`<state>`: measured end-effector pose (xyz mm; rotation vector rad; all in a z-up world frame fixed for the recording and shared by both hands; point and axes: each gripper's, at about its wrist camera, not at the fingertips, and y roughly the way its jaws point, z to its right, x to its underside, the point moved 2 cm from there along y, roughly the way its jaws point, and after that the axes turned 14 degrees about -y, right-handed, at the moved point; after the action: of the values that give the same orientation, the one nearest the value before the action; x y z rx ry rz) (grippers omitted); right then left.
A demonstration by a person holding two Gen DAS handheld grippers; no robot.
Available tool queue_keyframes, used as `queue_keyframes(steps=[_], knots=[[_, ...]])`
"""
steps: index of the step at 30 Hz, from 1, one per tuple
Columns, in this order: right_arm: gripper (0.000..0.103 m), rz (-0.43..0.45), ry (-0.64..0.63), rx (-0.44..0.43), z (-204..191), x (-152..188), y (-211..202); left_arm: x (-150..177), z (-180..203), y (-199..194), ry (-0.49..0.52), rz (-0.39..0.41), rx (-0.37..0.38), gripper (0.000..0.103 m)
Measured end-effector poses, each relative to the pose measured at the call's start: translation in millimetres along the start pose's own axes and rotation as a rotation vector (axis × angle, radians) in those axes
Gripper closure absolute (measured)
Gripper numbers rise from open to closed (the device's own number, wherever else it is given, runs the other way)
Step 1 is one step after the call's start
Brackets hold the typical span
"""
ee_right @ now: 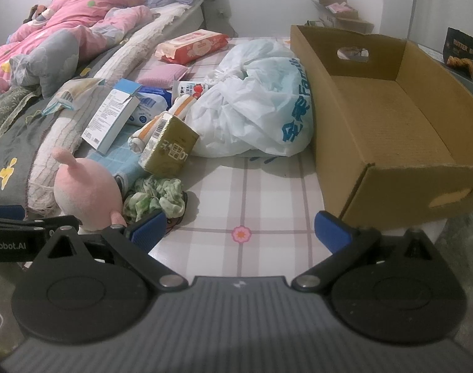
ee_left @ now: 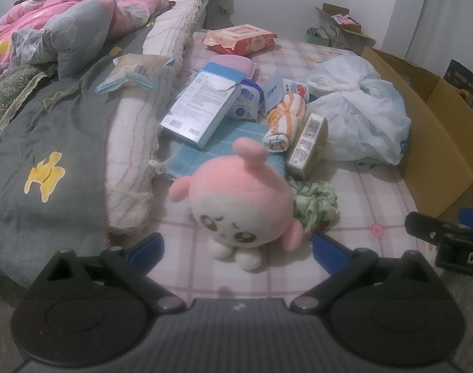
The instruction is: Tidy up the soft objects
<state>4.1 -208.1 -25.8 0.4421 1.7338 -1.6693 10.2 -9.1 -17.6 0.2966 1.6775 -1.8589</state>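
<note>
The round pink-and-white plush doll with the single stalk on its head (ee_left: 236,205) sits upright on the pale checked bedsheet (ee_right: 261,186), face toward the left gripper (ee_left: 236,248), directly ahead of it and centred between its 2 blue-padded fingers (ee_left: 149,247). Those fingers are spread wide, wider than the doll's head, and hold nothing; the doll's small white feet lie just in front of the gap, not yet inside it. Seen from the right wrist, the right gripper (ee_right: 239,230) is equally wide open and empty, aimed at bare sheet, with the doll off to its left side, so the left gripper is clearly the nearer tool. The doll's long axis runs vertically, stalk up, so a straight push forward would likely bring the pads onto either side of the head. A crumpled green-and-white fabric scrunchie (ee_left: 317,205) touches the doll's right-hand side in the left view and might be caught by that pad. The open brown cardboard box (ee_right: 391,108) stands empty on the right of the bed, beside a knotted white plastic bag (ee_right: 255,105), the probable destination for soft things.
</note>
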Motion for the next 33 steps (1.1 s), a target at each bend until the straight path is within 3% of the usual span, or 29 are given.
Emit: queue_keyframes(steps=[24,29,33], knots=[[0.001,-0.017,-0.009,0.018,0,1,2,0,-7,0,0.011,0.005,0.001,0.001],[0.001,-0.002,-0.068,0.057,-8,-10,1,-17,-25,-10,-0.014,0.060,0.004,0.001],[0.001,0.072,-0.119,0.030,-14,-29,-6,-39,-38,-19,-0.016,0.117,0.022,0.001]])
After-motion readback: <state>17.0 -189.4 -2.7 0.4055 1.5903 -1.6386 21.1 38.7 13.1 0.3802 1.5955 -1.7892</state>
